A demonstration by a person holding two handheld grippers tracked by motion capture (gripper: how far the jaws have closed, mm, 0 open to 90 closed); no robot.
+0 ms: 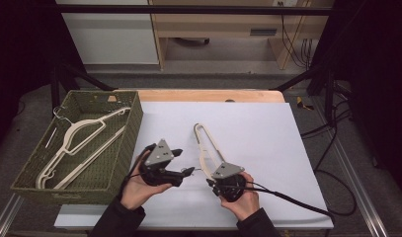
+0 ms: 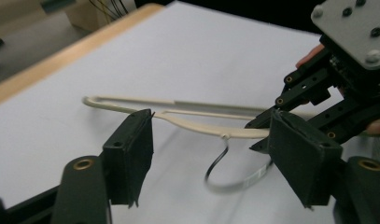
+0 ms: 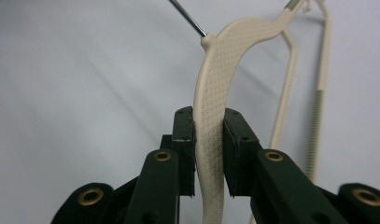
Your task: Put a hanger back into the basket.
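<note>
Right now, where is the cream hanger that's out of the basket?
In the high view the cream hanger lies on the white sheet near the table's middle, right of the green wicker basket. The right gripper clamps its near arm.

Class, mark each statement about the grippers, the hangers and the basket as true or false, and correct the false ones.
1. The right gripper is clamped on a cream hanger. True.
2. The left gripper is clamped on that hanger too. False: its jaws stand open, apart from it.
3. The green basket sits at the table's left. True.
4. The basket has nothing in it. False: other hangers lie inside.
5. The held hanger's hook is metal. True.
</note>
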